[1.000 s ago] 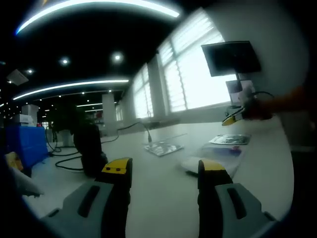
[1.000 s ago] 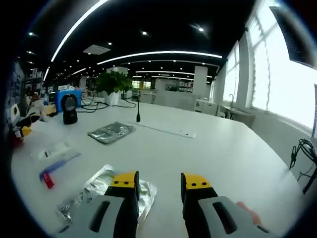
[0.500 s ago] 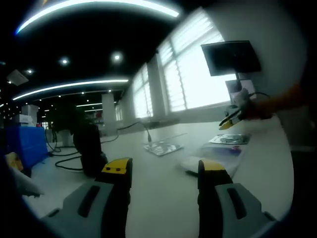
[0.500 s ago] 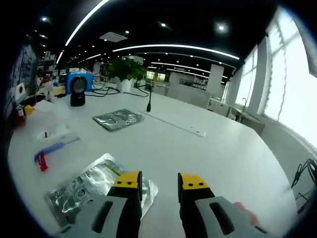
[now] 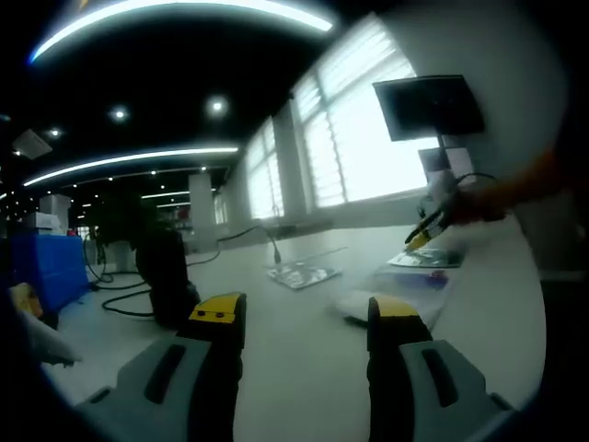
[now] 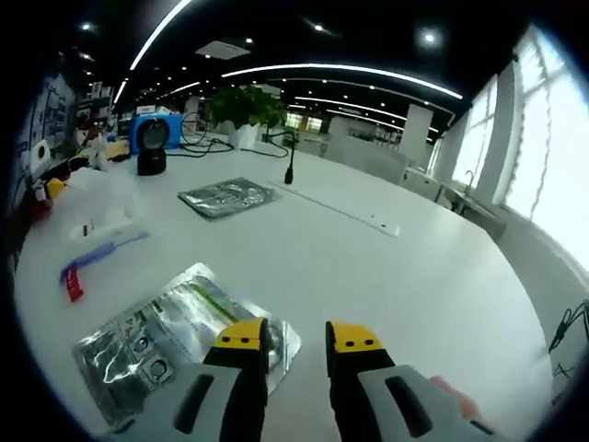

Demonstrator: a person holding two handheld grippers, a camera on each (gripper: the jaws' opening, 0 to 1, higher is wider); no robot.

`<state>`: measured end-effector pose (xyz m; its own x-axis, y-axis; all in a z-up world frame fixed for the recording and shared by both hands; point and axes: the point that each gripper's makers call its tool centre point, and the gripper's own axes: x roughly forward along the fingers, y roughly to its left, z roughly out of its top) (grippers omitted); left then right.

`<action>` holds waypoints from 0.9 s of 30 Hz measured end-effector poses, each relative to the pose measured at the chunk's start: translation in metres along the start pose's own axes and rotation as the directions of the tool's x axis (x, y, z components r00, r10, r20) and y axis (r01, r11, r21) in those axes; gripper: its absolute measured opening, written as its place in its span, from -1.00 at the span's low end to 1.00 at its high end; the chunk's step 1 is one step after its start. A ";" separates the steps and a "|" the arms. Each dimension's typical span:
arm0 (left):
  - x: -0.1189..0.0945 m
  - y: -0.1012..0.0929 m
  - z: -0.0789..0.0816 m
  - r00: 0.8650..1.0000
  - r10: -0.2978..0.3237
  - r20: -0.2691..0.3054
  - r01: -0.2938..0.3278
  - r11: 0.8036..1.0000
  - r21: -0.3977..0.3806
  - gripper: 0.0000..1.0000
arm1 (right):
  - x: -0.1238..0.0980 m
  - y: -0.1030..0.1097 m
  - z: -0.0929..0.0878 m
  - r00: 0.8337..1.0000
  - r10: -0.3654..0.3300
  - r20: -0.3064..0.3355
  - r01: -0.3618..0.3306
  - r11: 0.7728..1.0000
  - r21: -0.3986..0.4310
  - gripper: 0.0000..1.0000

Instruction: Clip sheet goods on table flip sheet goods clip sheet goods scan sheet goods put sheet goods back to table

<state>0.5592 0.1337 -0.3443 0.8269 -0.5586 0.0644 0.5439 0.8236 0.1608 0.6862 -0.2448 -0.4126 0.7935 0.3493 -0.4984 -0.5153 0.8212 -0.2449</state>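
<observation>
Over the table (image 6: 442, 276), right gripper (image 6: 299, 336) has dropped and narrowed its jaws since a second ago; still empty, tips at the near edge of the foil packet (image 6: 175, 336). First clip looks imminent. Left gripper (image 5: 299, 313) unchanged, open, idle.

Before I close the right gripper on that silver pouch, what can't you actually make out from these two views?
- Right gripper view: the silver pouch's near corner sits behind the right gripper, so contact is unclear.
- Right gripper view: the pouch's printing is too small to read.
- Right gripper view: the red and blue item is too small to identify.
- Left gripper view: the far pouches are washed out by window glare.
</observation>
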 end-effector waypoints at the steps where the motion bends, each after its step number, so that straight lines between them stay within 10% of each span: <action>1: 0.000 0.000 0.000 1.000 0.000 0.000 0.000 1.000 0.000 -0.09 | -0.003 0.010 0.003 1.000 0.002 0.001 -0.002 1.000 -0.004 -0.62; 27: 0.000 -0.001 0.000 1.000 -0.002 0.000 0.002 1.000 0.003 -0.09 | -0.009 0.033 -0.002 0.992 0.107 -0.070 -0.095 0.984 0.150 -0.87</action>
<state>0.5586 0.1330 -0.3447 0.8256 -0.5606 0.0641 0.5454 0.8220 0.1638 0.6616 -0.2216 -0.4182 0.7095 0.4025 -0.5785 -0.5342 0.8426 -0.0688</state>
